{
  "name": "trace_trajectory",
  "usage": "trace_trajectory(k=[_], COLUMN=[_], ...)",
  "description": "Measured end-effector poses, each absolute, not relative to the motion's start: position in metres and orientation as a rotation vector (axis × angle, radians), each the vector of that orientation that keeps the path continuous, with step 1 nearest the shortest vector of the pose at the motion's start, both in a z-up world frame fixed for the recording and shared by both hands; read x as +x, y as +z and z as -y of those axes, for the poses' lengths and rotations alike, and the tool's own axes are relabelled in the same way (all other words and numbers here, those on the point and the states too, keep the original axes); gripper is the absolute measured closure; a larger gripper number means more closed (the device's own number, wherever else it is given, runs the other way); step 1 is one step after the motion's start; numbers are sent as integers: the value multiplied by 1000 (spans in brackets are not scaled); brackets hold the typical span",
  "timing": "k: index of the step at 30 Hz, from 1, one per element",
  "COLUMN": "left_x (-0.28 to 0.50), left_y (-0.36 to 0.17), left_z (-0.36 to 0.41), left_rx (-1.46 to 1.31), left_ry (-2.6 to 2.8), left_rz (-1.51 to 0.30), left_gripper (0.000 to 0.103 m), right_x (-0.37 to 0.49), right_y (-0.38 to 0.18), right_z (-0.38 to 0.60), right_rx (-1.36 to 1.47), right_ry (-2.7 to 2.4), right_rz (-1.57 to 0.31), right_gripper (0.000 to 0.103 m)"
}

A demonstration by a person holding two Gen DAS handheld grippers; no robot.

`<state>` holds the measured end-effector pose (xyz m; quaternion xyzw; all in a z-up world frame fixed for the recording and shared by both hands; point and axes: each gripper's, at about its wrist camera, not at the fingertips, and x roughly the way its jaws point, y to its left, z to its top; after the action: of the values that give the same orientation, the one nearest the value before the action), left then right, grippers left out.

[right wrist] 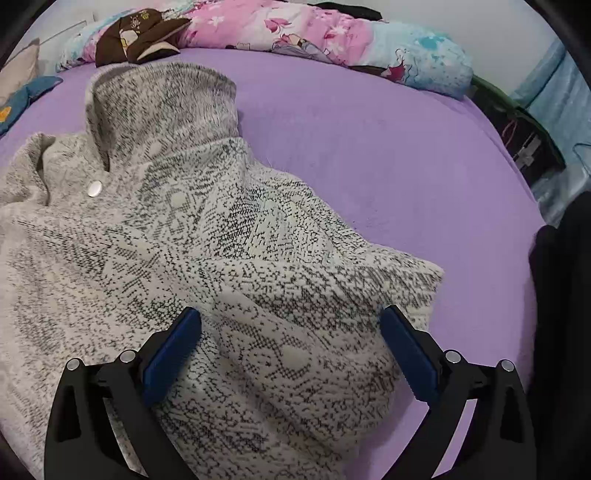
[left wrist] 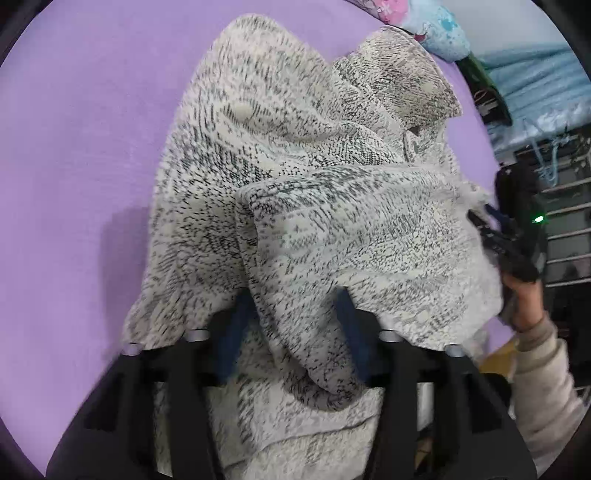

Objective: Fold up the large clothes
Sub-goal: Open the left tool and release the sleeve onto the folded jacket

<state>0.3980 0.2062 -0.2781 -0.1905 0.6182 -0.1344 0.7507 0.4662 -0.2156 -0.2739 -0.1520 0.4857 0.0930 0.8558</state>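
A large grey-and-white knit sweater (left wrist: pixel 295 192) lies crumpled on the purple bed sheet (left wrist: pixel 74 147). My left gripper (left wrist: pixel 291 325) hovers over its near part. The blue pads stand apart, and a loose fold of the knit hangs between them and drapes onto the right finger. In the right wrist view the sweater (right wrist: pixel 207 236) shows its tall collar (right wrist: pixel 162 103) and a metal snap. My right gripper (right wrist: pixel 291 311) is wide open, straddling a hump of the sweater near its corner. The right gripper (left wrist: pixel 487 221) also shows at the sweater's right edge, held by a gloved hand (left wrist: pixel 524 295).
A pink and blue floral quilt (right wrist: pixel 295 33) and a brown garment (right wrist: pixel 140 33) lie along the far side of the bed. A dark box (right wrist: pixel 524 147) sits past the bed's right edge. A metal rack (left wrist: pixel 569 229) stands behind the hand. Purple sheet (right wrist: pixel 388 166) shows right of the sweater.
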Motion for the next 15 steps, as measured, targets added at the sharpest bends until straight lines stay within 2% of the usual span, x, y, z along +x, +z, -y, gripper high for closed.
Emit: trace_trajectory(k=[1, 3, 4, 10, 15], left_x=[394, 385, 381, 348, 337], left_y=[-268, -249, -241, -197, -213], left_z=[-203, -197, -194, -168, -137], left_rx=[-370, -286, -259, -177, -105], left_ry=[-280, -258, -252, -267, -263], left_rz=[-1342, -1314, -1297, -1183, -1151], left_gripper=[24, 13, 11, 6, 6], right_x=[462, 449, 441, 382, 342], right_y=[-267, -249, -242, -206, -222], right_z=[218, 222, 224, 234, 228], right_rx=[-309, -267, -251, -95, -116], right_ry=[193, 202, 207, 282, 306], right_rz=[-1014, -990, -976, -939, -967], right_gripper=[7, 7, 7, 7, 7])
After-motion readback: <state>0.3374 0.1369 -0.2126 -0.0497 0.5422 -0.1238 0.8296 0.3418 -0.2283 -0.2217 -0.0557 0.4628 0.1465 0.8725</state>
